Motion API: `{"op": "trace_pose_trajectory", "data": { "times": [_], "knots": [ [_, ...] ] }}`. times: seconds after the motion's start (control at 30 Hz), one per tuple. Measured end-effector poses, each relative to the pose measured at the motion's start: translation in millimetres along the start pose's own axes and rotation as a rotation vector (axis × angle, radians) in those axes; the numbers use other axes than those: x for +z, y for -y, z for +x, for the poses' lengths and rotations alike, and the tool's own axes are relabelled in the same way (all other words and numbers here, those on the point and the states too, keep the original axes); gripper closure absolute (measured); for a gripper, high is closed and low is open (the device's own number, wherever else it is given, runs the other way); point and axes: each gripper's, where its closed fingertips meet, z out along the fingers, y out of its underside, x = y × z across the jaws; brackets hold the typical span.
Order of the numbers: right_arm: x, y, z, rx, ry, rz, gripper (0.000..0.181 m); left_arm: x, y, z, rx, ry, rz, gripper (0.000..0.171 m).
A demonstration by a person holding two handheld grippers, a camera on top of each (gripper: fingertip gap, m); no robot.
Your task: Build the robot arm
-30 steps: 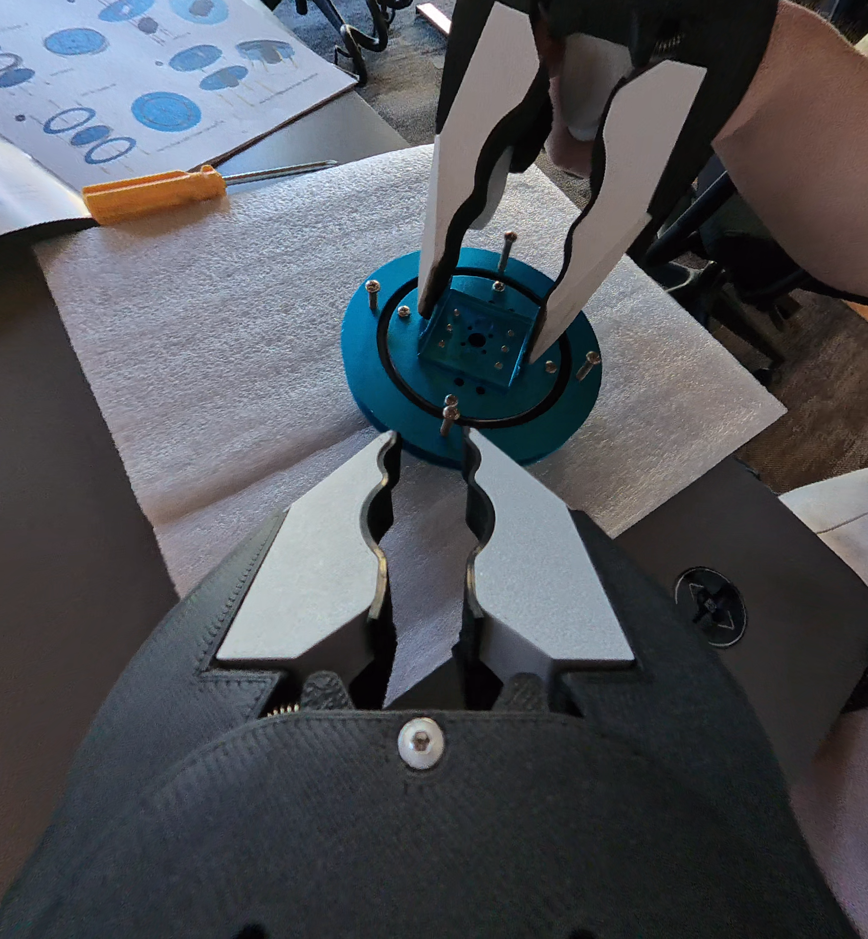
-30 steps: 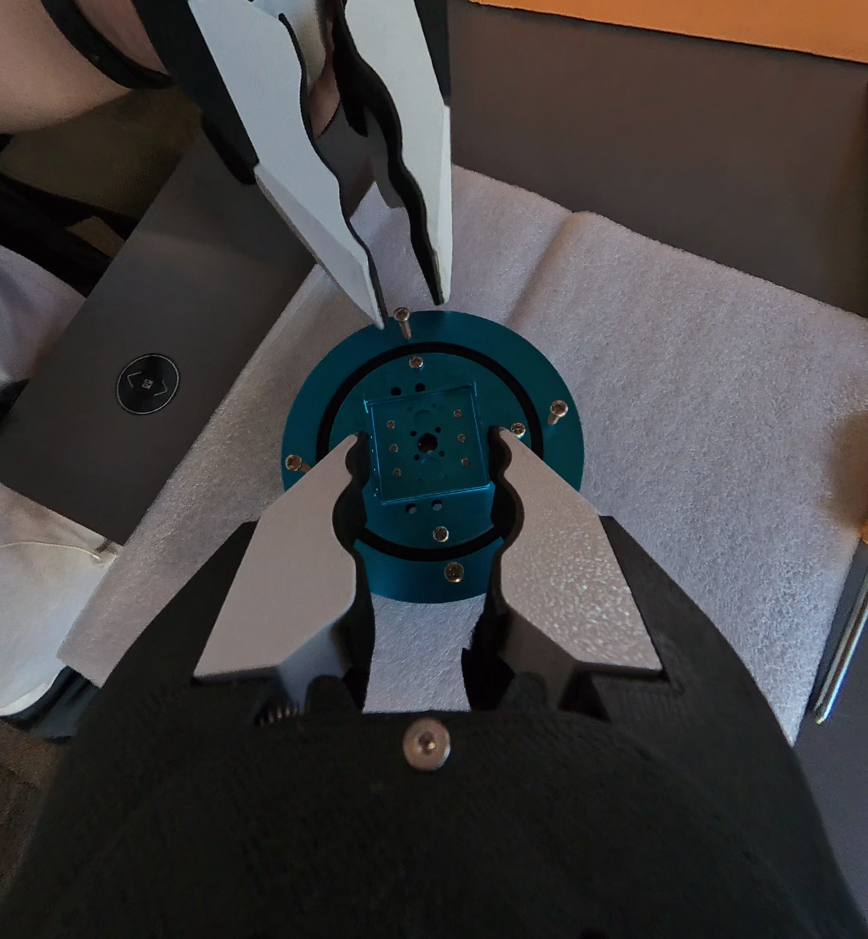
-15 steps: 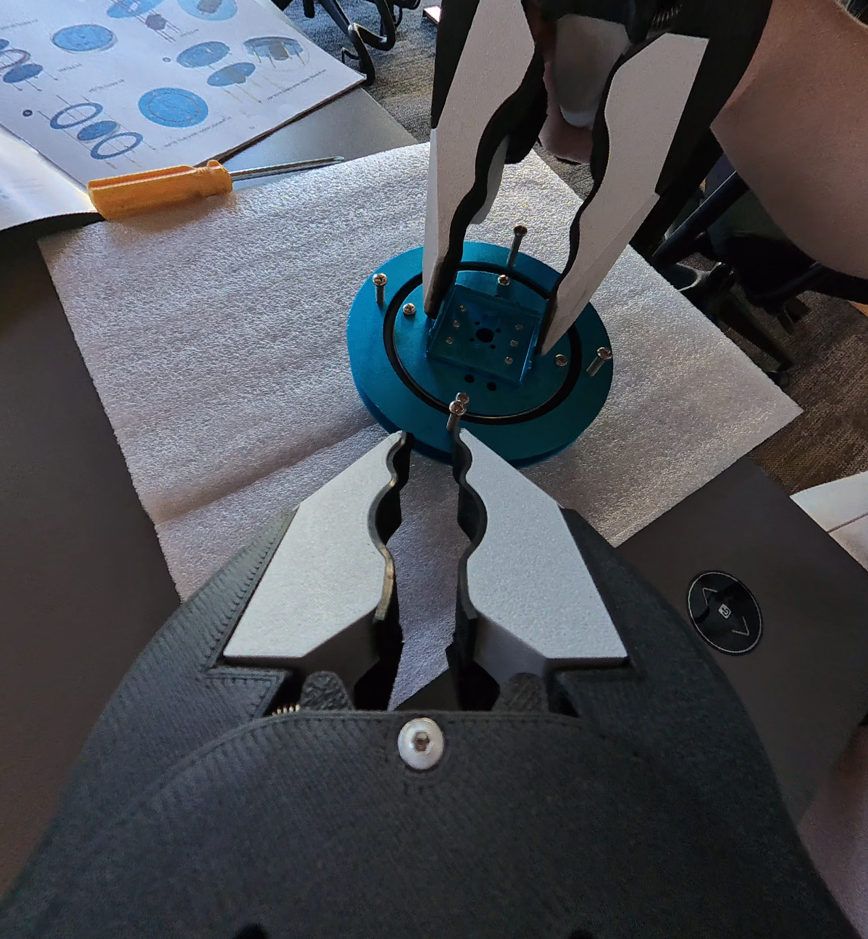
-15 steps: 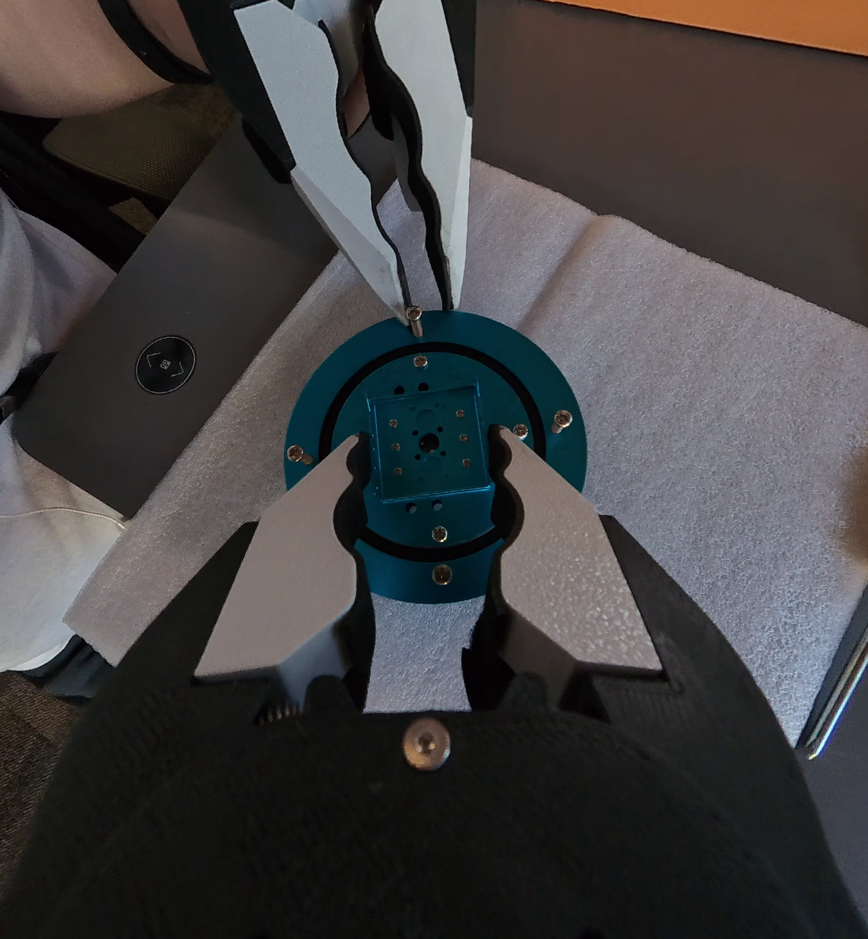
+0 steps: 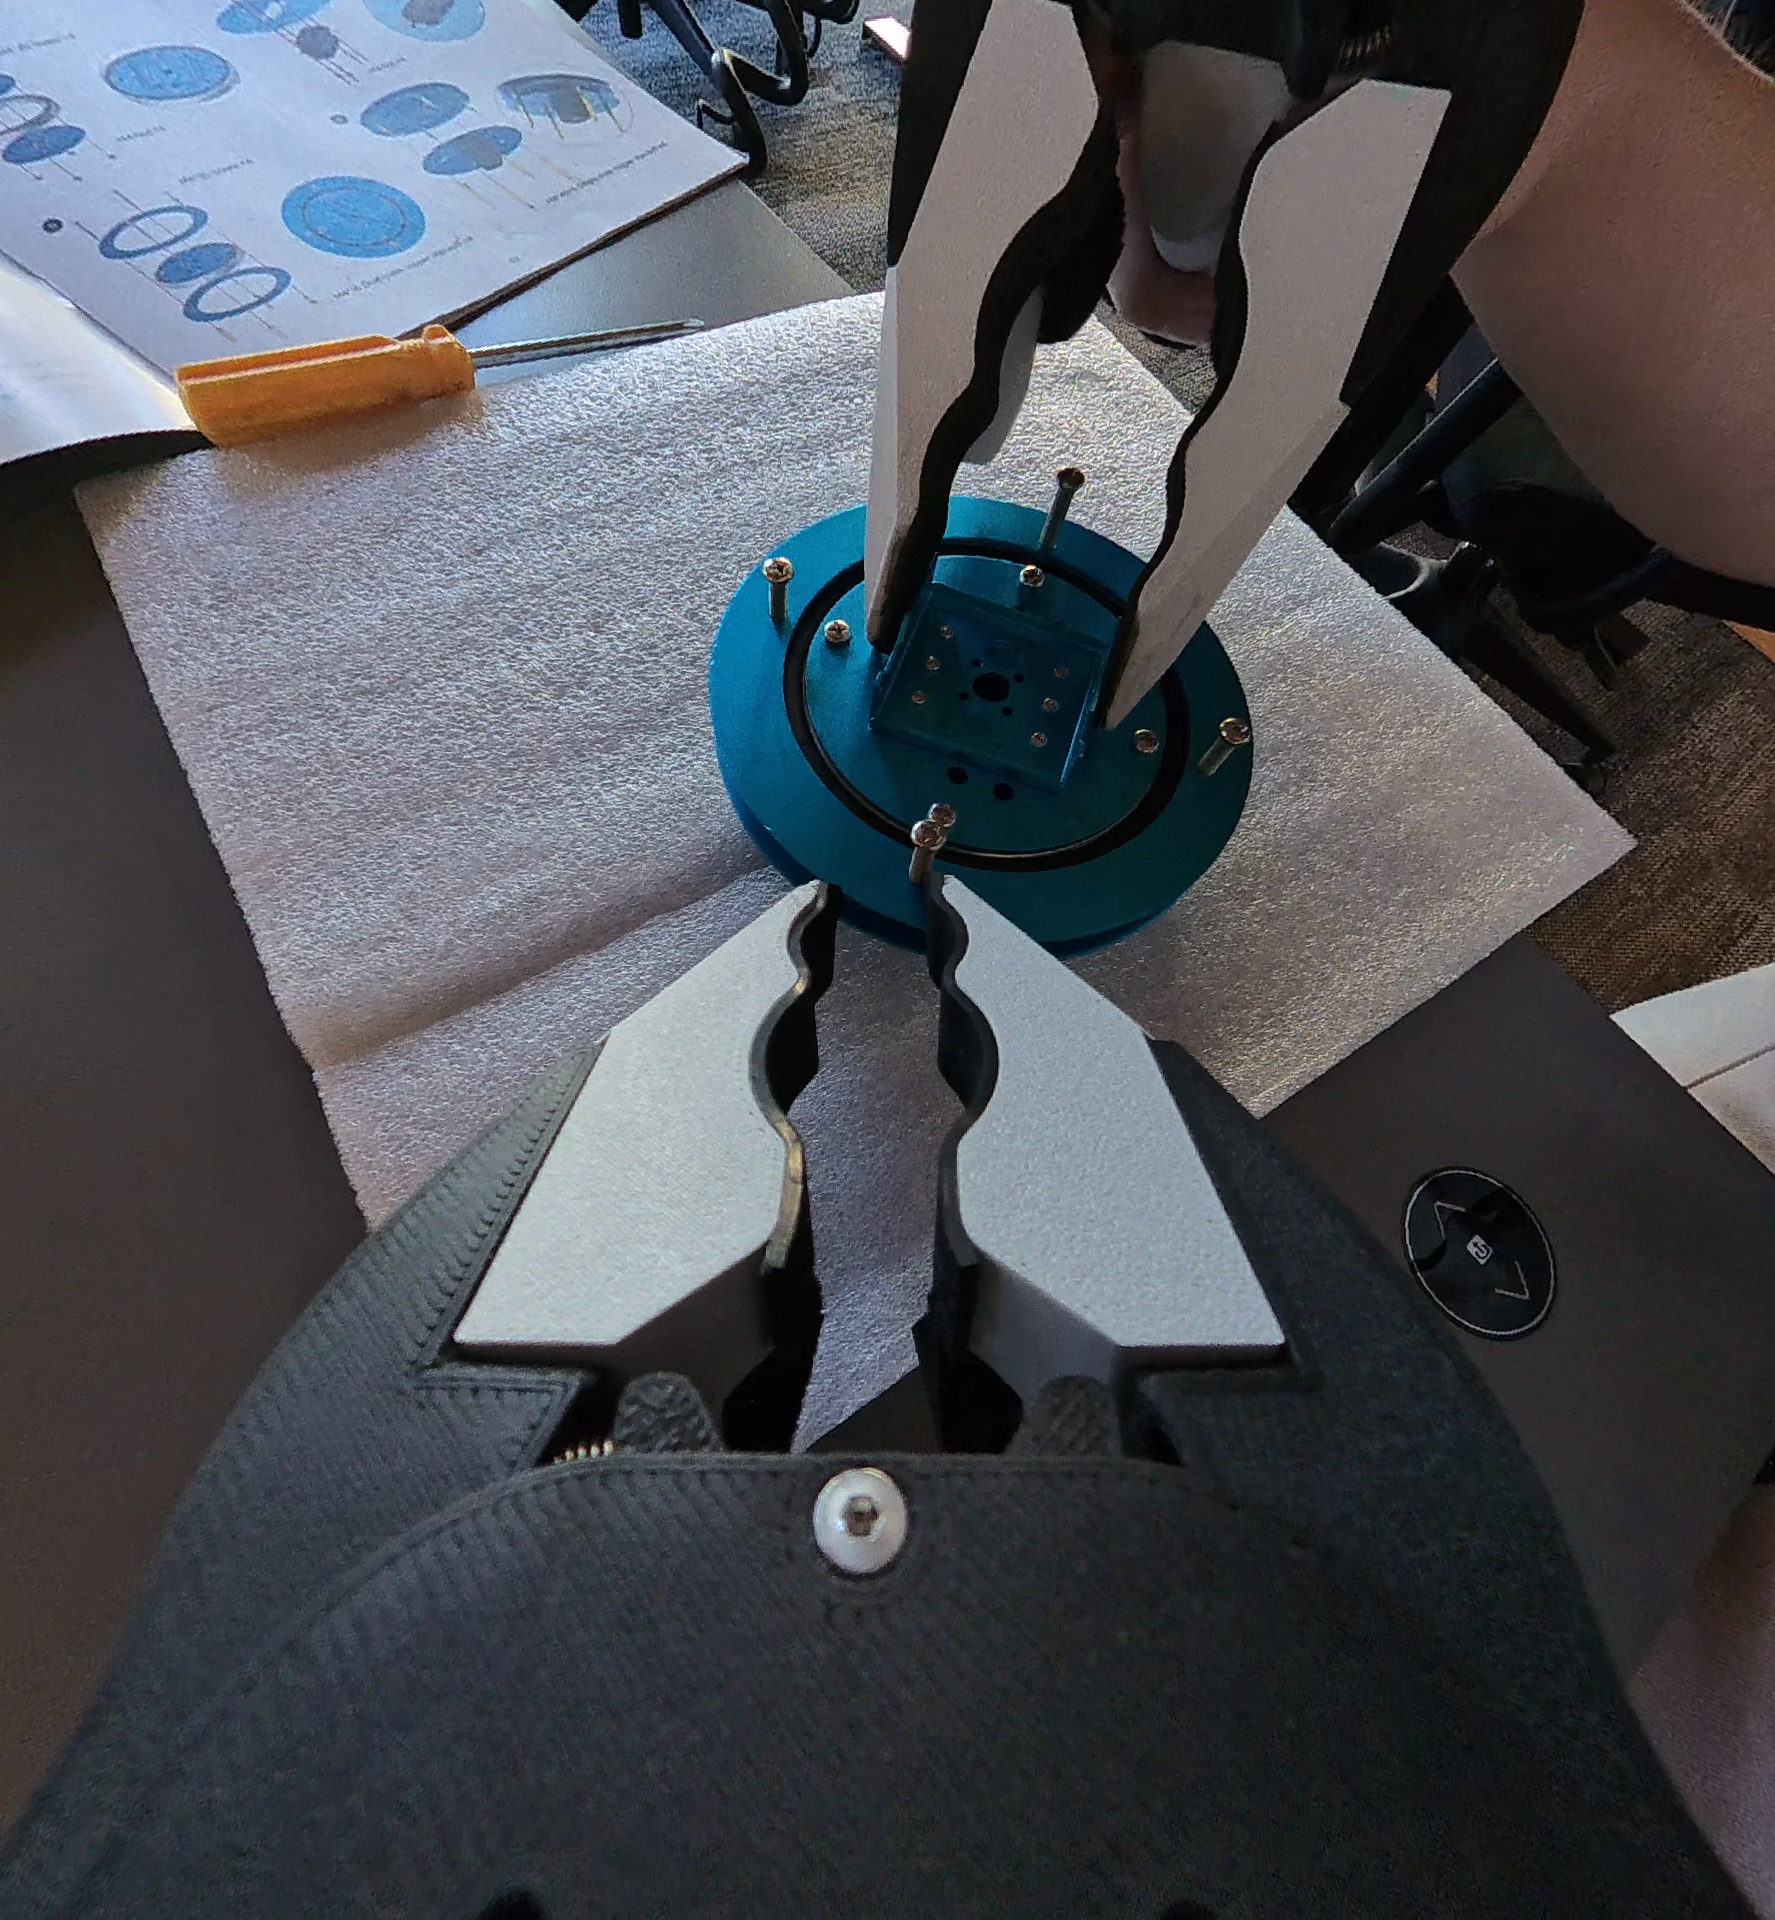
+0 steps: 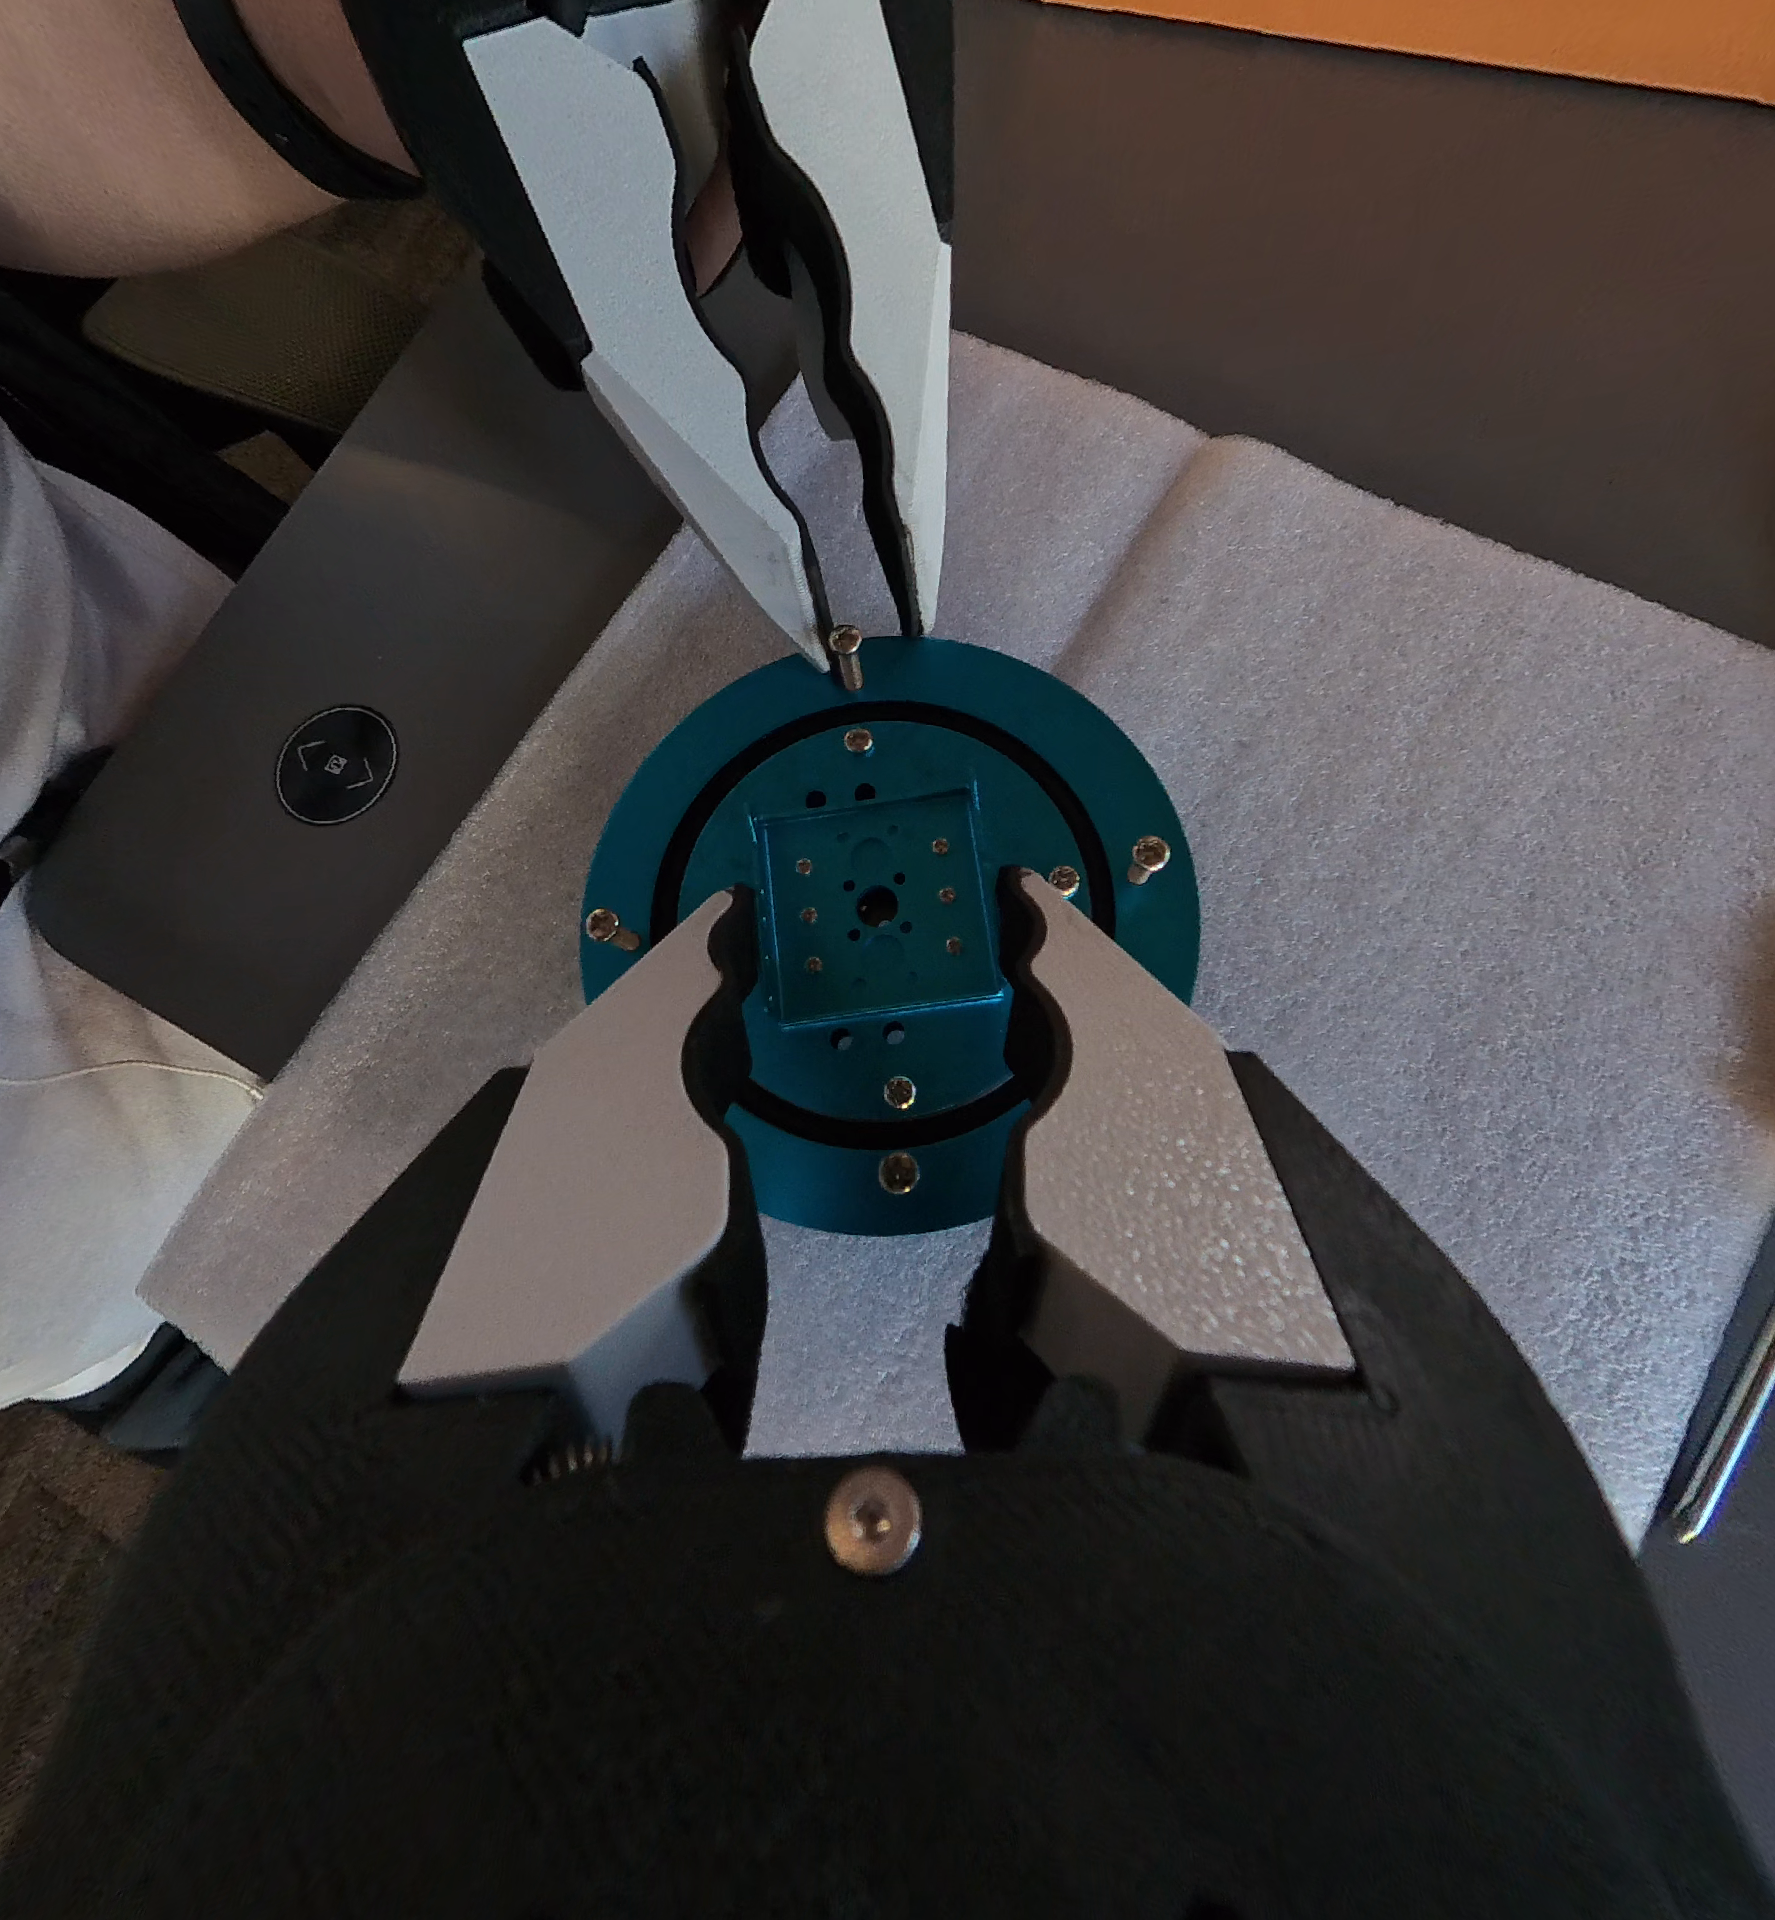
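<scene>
A blue round disc (image 5: 779, 748) with a black ring and several screws lies on white foam; it also shows in the right wrist view (image 6: 1143, 997). A blue square block (image 5: 987, 691) sits at the disc's centre and also shows from above (image 6: 872, 914). My right gripper (image 6: 872, 894) is shut on this block, a finger on each side, and comes down from above in the left wrist view (image 5: 1002, 670). My left gripper (image 5: 878, 891) is narrowly open, its tips at an upright screw (image 5: 927, 840) on the disc's near rim. Seen from the right wrist view, that screw (image 6: 843, 649) stands between the left gripper's (image 6: 862, 636) tips.
An orange-handled screwdriver (image 5: 327, 379) lies at the foam sheet's (image 5: 498, 644) far edge, by a printed sheet (image 5: 291, 156). A grey device with a round emblem (image 5: 1485, 1257) lies beside the foam. A forearm (image 5: 1693, 260) and chair legs are beyond the table edge. Spacing between my two grippers at the tips: around 5 cm. About 15 cm separates my right fingertips from the orange-handled screwdriver (image 5: 327, 379).
My left gripper's fingers have narrowed and moved up to the screw on the disc's near rim. My right gripper has stayed on the block.
</scene>
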Motion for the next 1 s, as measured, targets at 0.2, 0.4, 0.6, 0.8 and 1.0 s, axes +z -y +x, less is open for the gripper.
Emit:
{"op": "trace_pose_trajectory", "data": {
  "times": [0.2,0.4,0.6,0.8,1.0],
  "knots": [
    [0,0,0,-0.007,-0.006,0.013,0.135,0,0,0,-0.001,-0.001,0.002,0.156],
    [0,1,0,-0.01,-0.003,0.021,0.135,0,0,-1,-0.008,-0.001,0.0,0.155],
    [-4,9,-3,-0.013,-0.005,0.093,0.123,-2,-1,-6,-0.02,0.007,-0.003,0.153],
    [-43,1,7,0.023,-0.109,0.244,0.129,-9,-3,-9,-0.027,0.01,-0.001,0.152],
    [-66,-22,9,0.124,-0.134,0.358,0.144,-15,-2,-12,-0.027,0.026,0.008,0.153]
  ]
}}
